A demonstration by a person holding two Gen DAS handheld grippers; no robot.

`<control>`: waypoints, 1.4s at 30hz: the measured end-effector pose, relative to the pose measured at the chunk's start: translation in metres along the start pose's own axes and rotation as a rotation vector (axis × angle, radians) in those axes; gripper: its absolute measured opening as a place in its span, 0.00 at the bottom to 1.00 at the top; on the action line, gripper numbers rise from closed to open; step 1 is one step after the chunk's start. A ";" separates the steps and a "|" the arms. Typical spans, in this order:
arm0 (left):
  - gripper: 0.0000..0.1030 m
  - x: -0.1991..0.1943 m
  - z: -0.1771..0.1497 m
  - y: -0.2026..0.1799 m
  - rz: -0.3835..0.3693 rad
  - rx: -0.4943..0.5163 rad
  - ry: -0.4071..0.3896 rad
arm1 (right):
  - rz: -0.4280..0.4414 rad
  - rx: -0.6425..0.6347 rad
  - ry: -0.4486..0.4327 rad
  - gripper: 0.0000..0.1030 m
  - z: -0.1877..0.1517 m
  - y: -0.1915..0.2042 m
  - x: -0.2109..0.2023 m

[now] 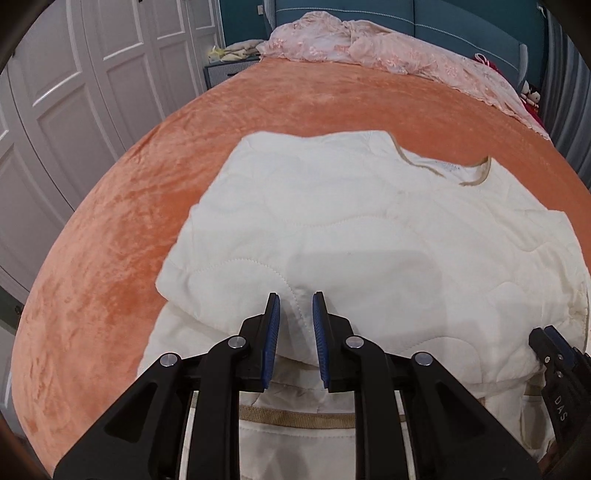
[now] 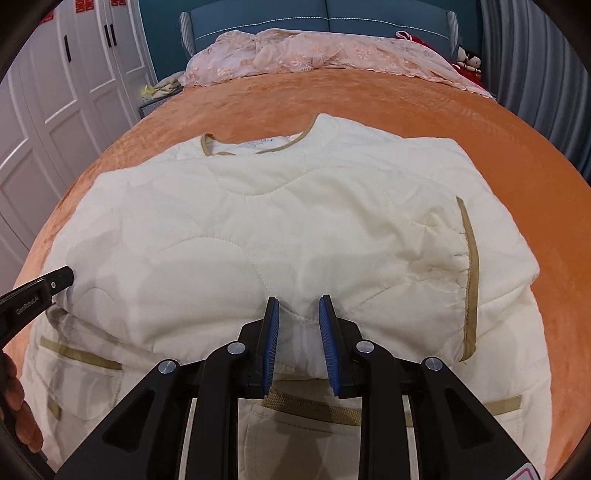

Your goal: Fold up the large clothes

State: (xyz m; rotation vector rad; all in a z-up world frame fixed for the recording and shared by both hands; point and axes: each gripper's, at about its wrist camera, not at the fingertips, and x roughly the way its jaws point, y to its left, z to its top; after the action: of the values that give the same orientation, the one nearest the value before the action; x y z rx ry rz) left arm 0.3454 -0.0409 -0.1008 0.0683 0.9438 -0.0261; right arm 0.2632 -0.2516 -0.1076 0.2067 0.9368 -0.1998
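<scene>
A cream quilted jacket (image 1: 369,229) with tan trim lies on the orange bedspread (image 1: 110,240), its sleeves folded over the body. My left gripper (image 1: 295,306) is shut on the folded edge of the jacket near its left side. My right gripper (image 2: 298,310) is shut on the same folded edge of the jacket (image 2: 258,229), further right. The right gripper also shows at the right edge of the left wrist view (image 1: 546,343). The left gripper shows at the left edge of the right wrist view (image 2: 62,278). Tan-edged pockets lie under both grippers.
A pink lace cover (image 1: 369,48) is bunched at the head of the bed against a blue headboard (image 2: 325,18). White wardrobe doors (image 1: 74,74) stand to the left. A nightstand with clutter (image 1: 229,62) sits beside the bed. Dolls (image 2: 469,59) sit at the far right.
</scene>
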 end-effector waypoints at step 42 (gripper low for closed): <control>0.35 0.014 0.128 0.014 -0.157 0.061 -0.124 | 0.123 0.127 -0.108 0.53 0.143 -0.059 0.010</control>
State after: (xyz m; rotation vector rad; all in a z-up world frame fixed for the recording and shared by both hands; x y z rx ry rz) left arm 0.4580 -0.0360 -0.0362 0.0483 0.8232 -0.2020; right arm 0.3645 -0.3470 -0.0391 0.3663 0.8023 -0.1550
